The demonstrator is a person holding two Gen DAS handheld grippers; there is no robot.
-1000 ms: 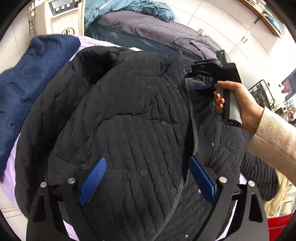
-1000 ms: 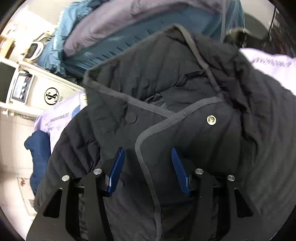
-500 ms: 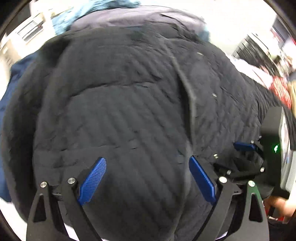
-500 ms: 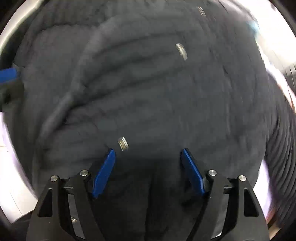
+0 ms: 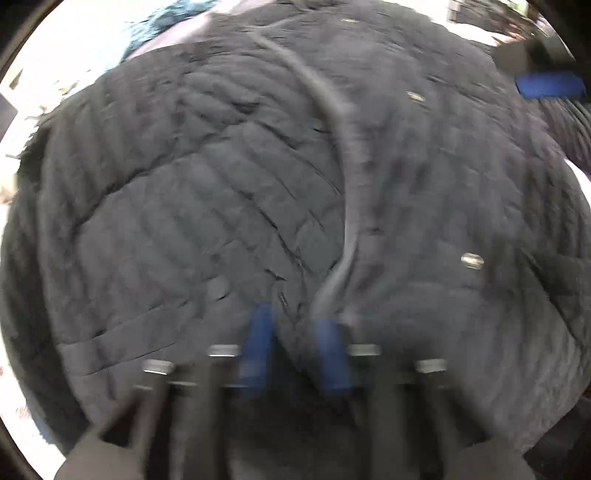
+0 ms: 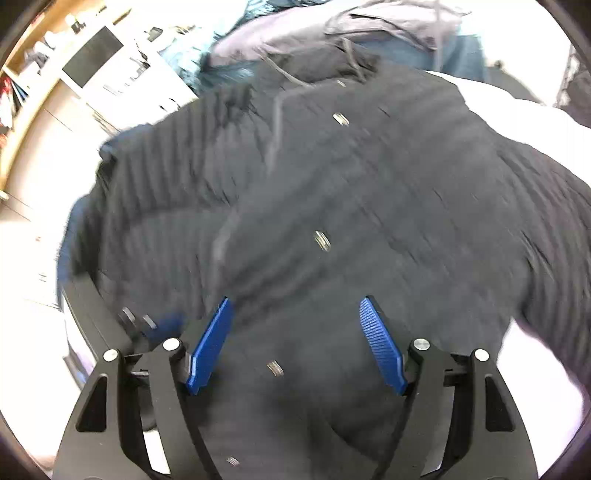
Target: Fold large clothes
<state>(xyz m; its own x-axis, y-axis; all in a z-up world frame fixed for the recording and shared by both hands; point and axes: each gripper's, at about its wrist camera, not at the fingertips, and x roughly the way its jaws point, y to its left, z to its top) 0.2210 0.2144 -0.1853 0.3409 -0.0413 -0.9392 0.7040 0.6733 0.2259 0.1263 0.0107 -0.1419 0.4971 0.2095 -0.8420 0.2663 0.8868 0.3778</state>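
A black quilted jacket (image 5: pixel 207 206) lies spread over the white surface (image 6: pixel 524 107), filling both wrist views. The left gripper (image 5: pixel 295 332) is blurred, its blue pads drawn close together on a fold of the jacket next to the grey front edging (image 5: pixel 347 177) — pinching the fabric, as far as the blur allows. The right gripper (image 6: pixel 295 339) stands wide apart over the jacket, with snap buttons (image 6: pixel 322 240) running between its fingers and nothing gripped. A heap of grey and blue clothes (image 6: pixel 388 26) lies beyond the collar end — a white cabinet (image 6: pixel 110 74) stands to the left.
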